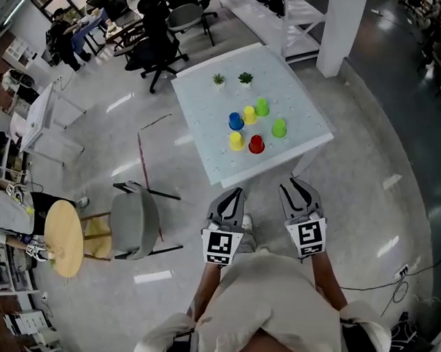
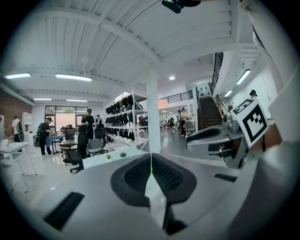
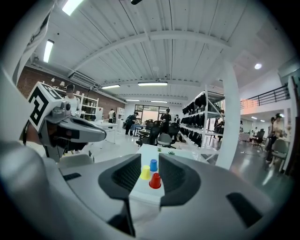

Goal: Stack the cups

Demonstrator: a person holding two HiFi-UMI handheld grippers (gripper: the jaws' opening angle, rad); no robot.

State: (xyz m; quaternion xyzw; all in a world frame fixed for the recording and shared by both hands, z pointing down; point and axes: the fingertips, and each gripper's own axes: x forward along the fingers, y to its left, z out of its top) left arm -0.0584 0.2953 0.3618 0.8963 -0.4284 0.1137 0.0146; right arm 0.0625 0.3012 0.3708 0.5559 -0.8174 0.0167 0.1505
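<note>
Well short of the six cups (image 1: 249, 115) on the surface (image 1: 201, 127), with left tool (image 1: 233, 196) pinched shut and right tool (image 1: 296, 189) barely parted, both empty, so best to spread wide before reaching for the near red cup (image 1: 256, 144).

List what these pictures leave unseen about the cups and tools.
Left gripper view: the left tool's shut jaws hide every cup; only a green sliver shows.
Right gripper view: the right tool hides all but the yellow plastic cup, blue plastic cup, red plastic cup.
Head view: cups too small to tell mouth-up from mouth-down.
</note>
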